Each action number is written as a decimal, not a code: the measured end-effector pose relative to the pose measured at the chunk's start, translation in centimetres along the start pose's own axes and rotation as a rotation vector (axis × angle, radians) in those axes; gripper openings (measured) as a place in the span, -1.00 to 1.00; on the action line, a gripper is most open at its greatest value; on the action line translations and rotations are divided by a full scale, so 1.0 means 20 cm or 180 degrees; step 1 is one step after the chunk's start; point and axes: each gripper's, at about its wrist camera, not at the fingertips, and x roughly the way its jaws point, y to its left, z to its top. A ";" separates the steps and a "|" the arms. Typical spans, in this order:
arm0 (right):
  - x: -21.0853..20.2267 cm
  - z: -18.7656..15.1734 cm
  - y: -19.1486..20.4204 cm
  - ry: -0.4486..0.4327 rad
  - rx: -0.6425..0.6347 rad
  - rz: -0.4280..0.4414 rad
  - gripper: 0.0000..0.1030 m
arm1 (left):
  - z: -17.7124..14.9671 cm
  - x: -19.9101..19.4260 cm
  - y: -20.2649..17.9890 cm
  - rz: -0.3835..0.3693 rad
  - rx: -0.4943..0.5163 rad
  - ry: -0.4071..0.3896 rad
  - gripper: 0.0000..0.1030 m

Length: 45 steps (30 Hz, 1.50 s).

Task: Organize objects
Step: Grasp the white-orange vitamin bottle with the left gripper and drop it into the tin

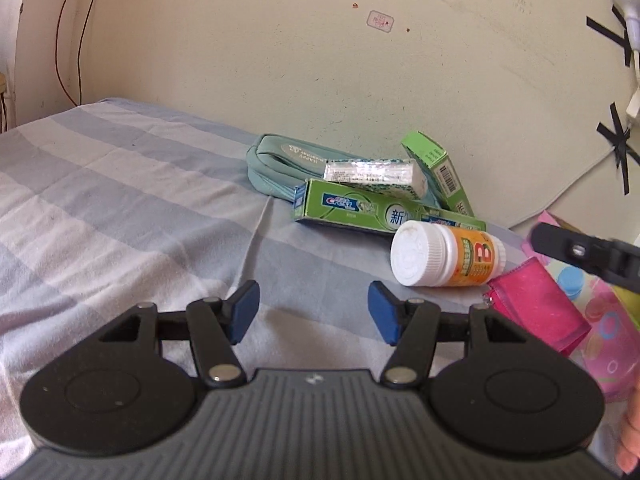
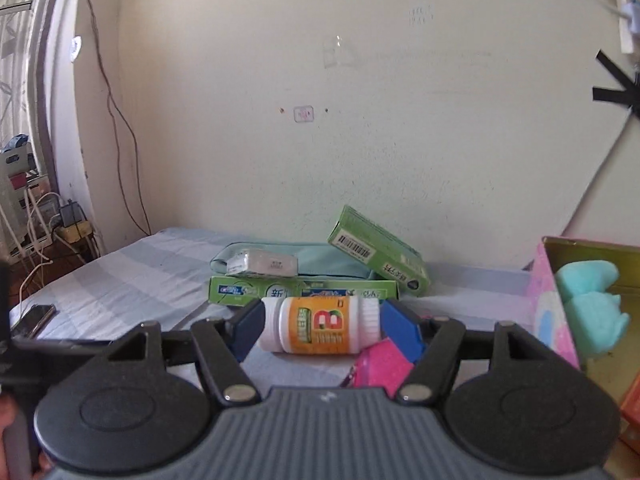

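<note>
Blue-and-white striped bedsheet (image 1: 120, 184) covers the near and left part of the scene, and a dark phone (image 2: 34, 318) lies at its far left edge. The left gripper (image 1: 314, 312) hovers over bare sheet with its blue pads (image 1: 244, 312) moderately apart and nothing between them. Farther back, against the cream wall (image 1: 280, 48), a teal pouch (image 1: 276, 160) lies flat with a small white box (image 1: 372, 174) resting on it. A long green toothpaste box (image 1: 360, 208) lies just in front of the pouch, and a second green box (image 1: 436, 168) leans tilted at its right end. Nearer, an orange vitamin bottle (image 1: 448, 256) with a white cap lies on its side, cap to the left, touching a pink pouch (image 1: 536, 308) at its right. The right gripper (image 2: 322, 330) has its jaws half apart. In its own view the bottle sits framed between the pads, but the left view shows its finger apart from the bottle, so nothing is gripped. At the far right stands a pink patterned box (image 2: 548, 304) holding pale teal foam shapes (image 2: 592, 304).
</note>
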 end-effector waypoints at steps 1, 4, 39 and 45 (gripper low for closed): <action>0.08 0.03 -0.02 0.0095 0.0098 -0.0054 0.28 | 0.00 0.00 0.01 -0.0031 -0.0054 0.0009 0.22; 0.30 0.08 -0.13 0.0477 0.0507 -0.0047 0.28 | 0.01 0.01 0.05 -0.0120 -0.0192 0.0057 0.22; -0.07 -0.26 0.27 0.0685 -0.0290 0.1164 0.71 | -0.06 -0.25 0.15 -0.0535 -0.0531 0.0223 0.23; -0.23 -0.39 0.40 0.0602 -0.0881 0.1136 0.78 | -0.06 -0.32 0.16 -0.0591 -0.0457 0.0225 0.23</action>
